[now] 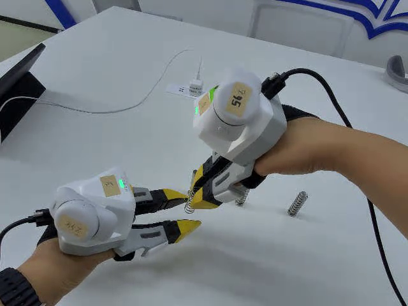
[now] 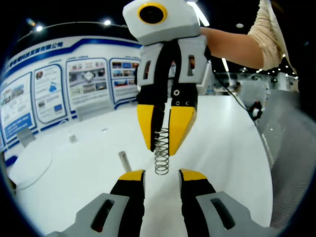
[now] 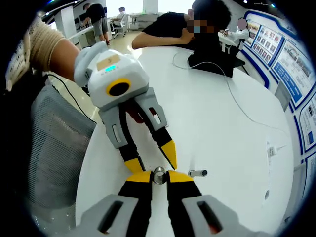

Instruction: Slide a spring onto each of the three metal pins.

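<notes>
Spring (image 2: 161, 160), a small steel coil, is pinched between the yellow-tipped jaws of the right gripper (image 2: 163, 146), with its free end poking out past the tips. Directly facing it is the left gripper (image 2: 162, 175), its jaws spread apart with nothing between them; the coil's end sits just ahead of that gap. A short metal pin (image 3: 197, 173) lies on the white table (image 1: 127, 64), just beside the right gripper's tips. A second spring (image 1: 242, 197) is partly hidden behind the right gripper. A third spring (image 1: 298, 203) lies farther off, near that forearm.
</notes>
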A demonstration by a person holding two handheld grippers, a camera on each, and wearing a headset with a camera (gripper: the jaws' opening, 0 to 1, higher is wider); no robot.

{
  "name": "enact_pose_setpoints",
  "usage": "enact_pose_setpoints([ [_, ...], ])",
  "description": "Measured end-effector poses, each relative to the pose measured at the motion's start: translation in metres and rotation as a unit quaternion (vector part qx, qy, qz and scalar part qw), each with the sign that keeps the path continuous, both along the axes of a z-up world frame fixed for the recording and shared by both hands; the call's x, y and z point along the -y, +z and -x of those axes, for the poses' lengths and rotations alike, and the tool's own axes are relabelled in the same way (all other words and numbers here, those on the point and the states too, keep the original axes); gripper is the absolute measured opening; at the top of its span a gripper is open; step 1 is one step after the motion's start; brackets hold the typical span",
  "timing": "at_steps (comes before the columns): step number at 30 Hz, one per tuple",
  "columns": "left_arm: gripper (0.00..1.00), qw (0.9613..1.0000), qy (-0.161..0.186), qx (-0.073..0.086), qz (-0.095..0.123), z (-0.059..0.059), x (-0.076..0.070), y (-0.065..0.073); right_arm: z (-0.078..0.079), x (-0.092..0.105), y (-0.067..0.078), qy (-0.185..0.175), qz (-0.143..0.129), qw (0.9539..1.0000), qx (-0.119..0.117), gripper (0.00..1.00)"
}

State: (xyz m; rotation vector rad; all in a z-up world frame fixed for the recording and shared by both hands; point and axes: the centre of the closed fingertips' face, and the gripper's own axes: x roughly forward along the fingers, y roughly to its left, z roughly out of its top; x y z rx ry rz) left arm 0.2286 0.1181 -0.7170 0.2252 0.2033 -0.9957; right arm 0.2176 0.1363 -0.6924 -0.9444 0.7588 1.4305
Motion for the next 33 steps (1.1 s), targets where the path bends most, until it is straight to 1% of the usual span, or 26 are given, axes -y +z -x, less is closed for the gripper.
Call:
enact_pose_setpoints([
  [2,0.33,0.9999,0.008,-0.007,0.003,-0.002,-0.003,0.000,-0.002,0.000,0.001,-0.002,-0.002,1.0000,0.001,0.12],
  [6,0.38,0.9998,0.018,-0.009,0.001,-0.004,-0.009,-0.001,-0.006,0.002,0.004,-0.005,-0.003,1.0000,0.005,0.12],
  [9,0.46,0.9995,0.027,-0.013,0.002,-0.007,-0.014,-0.002,-0.011,0.003,0.007,-0.010,-0.004,0.9999,0.008,0.12],
  [10,0.47,0.9995,0.028,-0.015,0.001,-0.007,-0.015,-0.002,-0.012,0.004,0.007,-0.011,-0.004,0.9999,0.008,0.12],
  [12,0.47,0.9994,0.030,-0.014,-0.003,-0.008,-0.018,-0.004,-0.015,0.005,0.008,-0.013,-0.003,0.9998,0.011,0.12],
  [15,0.50,0.9993,0.034,-0.017,-0.003,-0.009,-0.020,-0.005,-0.019,0.006,0.011,-0.015,-0.003,0.9998,0.014,0.12],
  [23,0.55,0.9992,0.034,-0.022,-0.009,-0.009,-0.020,-0.009,-0.037,0.005,0.018,-0.025,-0.003,0.9994,0.025,0.12],
  [27,0.58,0.9989,0.038,-0.028,-0.007,-0.010,-0.021,-0.010,-0.045,0.005,0.017,-0.031,-0.001,0.9992,0.025,0.12],
  [33,0.60,0.9987,0.039,-0.030,-0.008,-0.010,-0.022,-0.011,-0.061,0.005,0.015,-0.042,0.005,0.9986,0.031,0.12],
])
